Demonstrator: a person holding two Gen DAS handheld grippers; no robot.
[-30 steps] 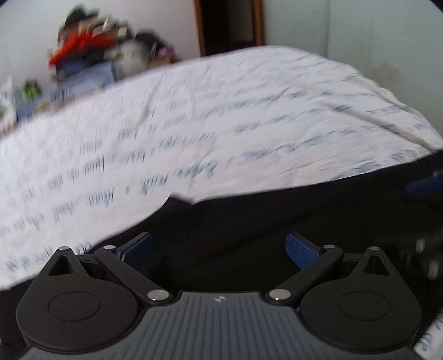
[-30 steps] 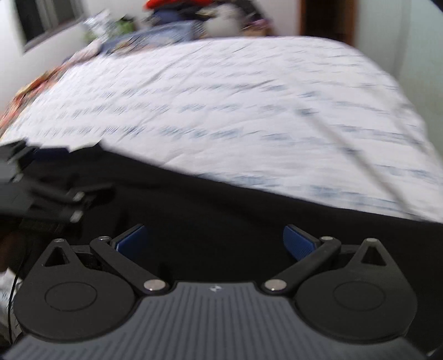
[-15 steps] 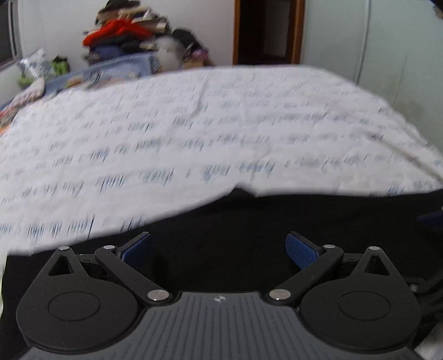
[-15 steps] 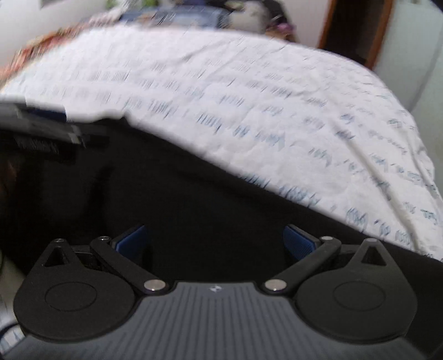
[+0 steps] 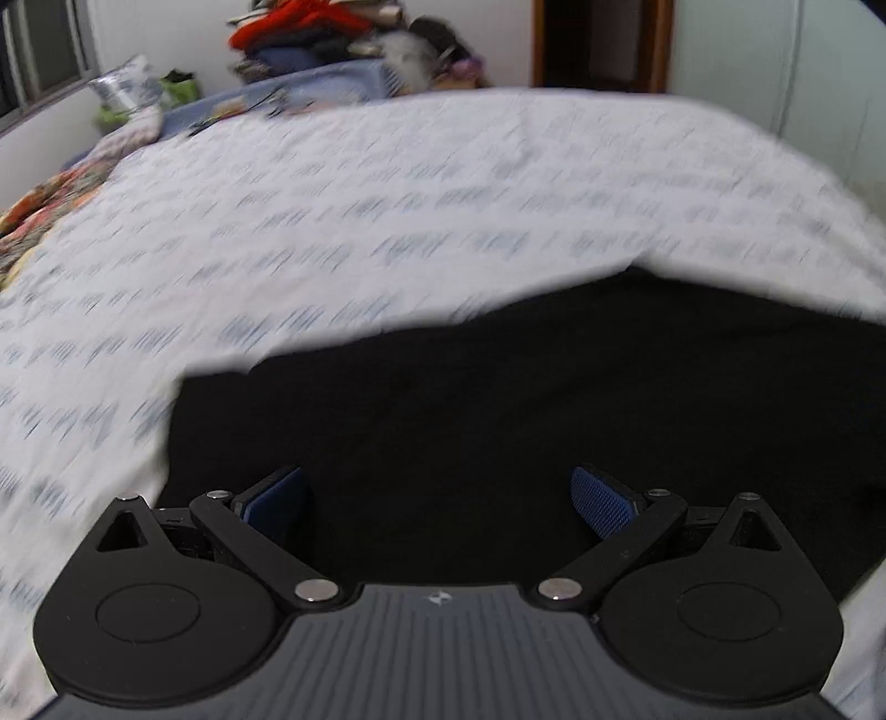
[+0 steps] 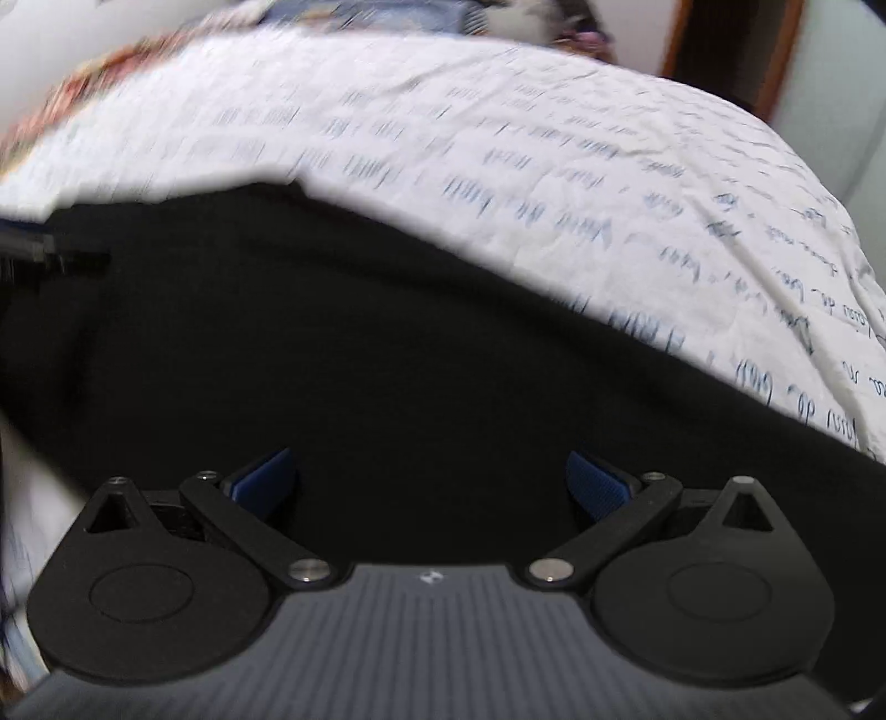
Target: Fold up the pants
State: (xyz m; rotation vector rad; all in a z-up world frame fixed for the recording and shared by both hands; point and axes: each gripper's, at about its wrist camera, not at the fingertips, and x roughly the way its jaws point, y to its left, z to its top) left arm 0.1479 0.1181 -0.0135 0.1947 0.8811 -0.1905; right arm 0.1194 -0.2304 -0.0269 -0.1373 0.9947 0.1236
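Note:
Black pants [image 5: 498,399] lie flat across the near part of the bed, filling the lower half of both wrist views [image 6: 387,354]. My left gripper [image 5: 437,498] hovers over the left end of the cloth, open, its blue pads wide apart and nothing between them. My right gripper [image 6: 429,482] is over the dark cloth too, open and empty. At the left edge of the right wrist view part of the left gripper [image 6: 39,249] shows as a dark blurred shape. Both views are smeared by motion.
The bed carries a white sheet with blue handwriting print [image 5: 387,221]. Behind it are a blue basket [image 5: 332,83] topped with piled clothes, a patterned cloth [image 5: 33,216] at the left, a wooden door frame [image 5: 659,44] and pale walls.
Both wrist views have swung. In the left view the pants' left end has come into sight and the edge shifted right. In the right view the pants fill more of the frame. Both grippers stayed open.

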